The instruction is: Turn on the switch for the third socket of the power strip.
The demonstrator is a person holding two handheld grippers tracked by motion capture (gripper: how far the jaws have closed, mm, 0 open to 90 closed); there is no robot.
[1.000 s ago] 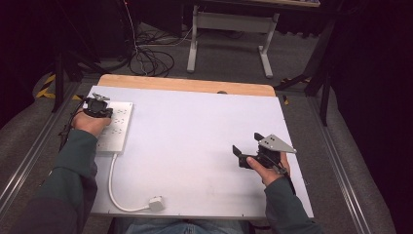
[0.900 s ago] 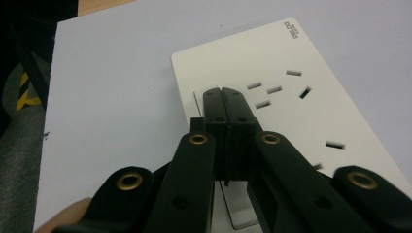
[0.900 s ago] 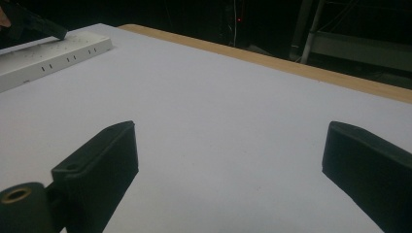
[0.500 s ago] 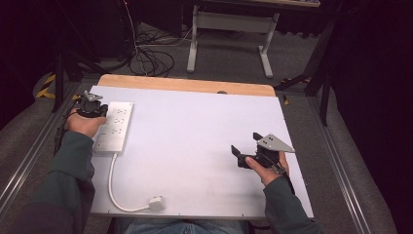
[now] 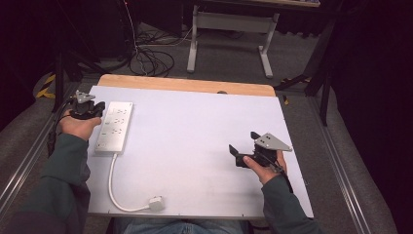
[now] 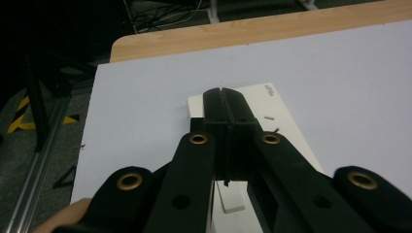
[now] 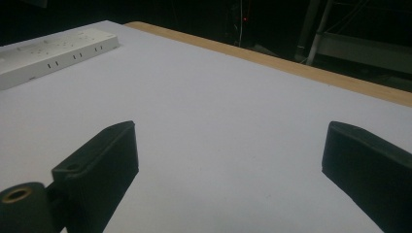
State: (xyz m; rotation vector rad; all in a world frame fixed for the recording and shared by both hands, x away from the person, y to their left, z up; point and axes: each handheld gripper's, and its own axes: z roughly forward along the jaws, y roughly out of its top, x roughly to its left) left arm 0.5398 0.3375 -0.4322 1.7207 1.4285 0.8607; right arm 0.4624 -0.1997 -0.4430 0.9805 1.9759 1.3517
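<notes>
**Left gripper clenched beside the power strip, right gripper spread over bare table**

In the high view, a white power strip [image 5: 114, 126] lies lengthwise near the left edge of the white table [image 5: 204, 136], its sockets facing up. A white cable [image 5: 117, 192] runs from its near end toward the person, curves right and ends in a white plug [image 5: 156, 203] near the table's front edge. The left gripper [image 5: 99, 107] sits in the left hand [image 5: 78, 124] just beside the far left part of the strip, at the table's left edge, with its jaws pointing toward the strip. The right gripper [image 5: 243, 148] is held in the right hand [image 5: 265, 165] over the right part of the table, well apart from the strip, with its grey three-cornered plate on top. A strip of bare wood [image 5: 187, 84] shows along the table's far edge.

In the left gripper view, the two black jaws of the left gripper [image 6: 224, 97] are pressed flat together with nothing between them. Their tips hang above the power strip [image 6: 286, 131], which runs under and past them on the white table.

In the right gripper view, the jaws of the right gripper [image 7: 228, 165] stand wide apart, released, with plain white table between them. The power strip [image 7: 53, 53] lies far off at the upper left, and the wooden edge [image 7: 272, 60] crosses behind.
</notes>
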